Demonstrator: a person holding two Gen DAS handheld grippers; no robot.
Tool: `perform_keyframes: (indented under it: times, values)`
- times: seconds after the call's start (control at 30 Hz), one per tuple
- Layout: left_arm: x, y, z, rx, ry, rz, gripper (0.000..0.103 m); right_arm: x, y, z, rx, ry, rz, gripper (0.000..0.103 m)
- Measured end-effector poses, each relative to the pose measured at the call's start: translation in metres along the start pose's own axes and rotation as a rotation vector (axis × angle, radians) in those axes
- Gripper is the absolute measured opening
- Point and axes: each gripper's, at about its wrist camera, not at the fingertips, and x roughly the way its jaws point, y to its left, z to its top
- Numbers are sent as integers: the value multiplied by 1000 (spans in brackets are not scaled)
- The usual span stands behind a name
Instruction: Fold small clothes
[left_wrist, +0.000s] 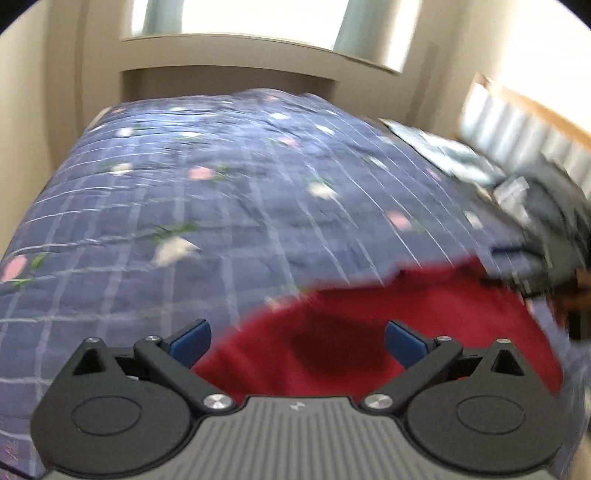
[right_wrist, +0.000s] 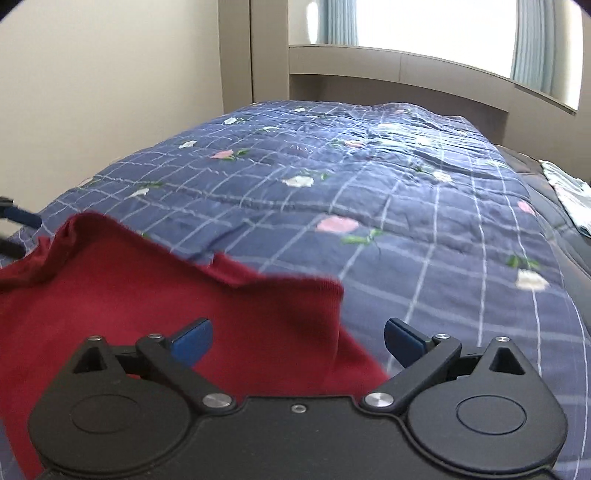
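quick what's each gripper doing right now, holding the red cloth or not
left gripper: open, holding nothing; red garment lies below it.
right gripper: open, holding nothing.

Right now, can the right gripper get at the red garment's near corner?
Probably yes. The right gripper is open, the red garment lies on the quilt right under its fingers, and nothing covers it.
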Motion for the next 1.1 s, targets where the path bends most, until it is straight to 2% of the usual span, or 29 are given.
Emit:
perform_keyframes:
  times: [0.1, 0.17, 0.23, 0.33, 0.43, 0.5, 0.57, 0.67, 0.73, 0.83, 0.97, 1.03, 1.1]
  values:
    - [2, -34, -26, 88, 4, -13, 102, -7, 5, -16, -10, -9, -17, 95]
    - [7, -54, -35, 136, 10, 8, 102, -7, 8, -24, -8, -17, -32, 92]
    - [12, -67, -40, 164, 1, 68, 99, -7, 10, -30, 5, -32, -41, 87]
    - [23, -77, -35, 181, 3, 180, 89, -5, 12, -33, 8, -50, -50, 83]
    - [29, -72, -27, 146, 6, 232, 70, -2, 14, -31, -4, -57, -48, 75]
    - [30, -62, -24, 103, 9, 233, 39, 1, 15, -28, -7, -63, -48, 68]
    - [27, -52, -21, 64, 5, 218, 22, 3, 15, -25, -10, -68, -55, 60]
    - [17, -34, -16, -3, -38, 215, 8, 6, 14, -22, -13, -74, -75, 44]
    - [11, -22, -13, -50, -66, 221, 7, 9, 13, -21, -13, -75, -91, 33]
    - [7, -5, -9, -105, -84, 253, 7, 12, 11, -21, -2, -80, -120, 31]
    - [18, 28, -13, -195, -72, 308, 7, 19, 6, -23, 25, -76, -144, 31]
    - [26, 46, -19, -252, -58, 302, 9, 22, 6, -24, 22, -77, -161, 37]
    - [32, 56, -27, -289, -45, 296, 16, 24, 5, -25, 31, -82, -176, 45]
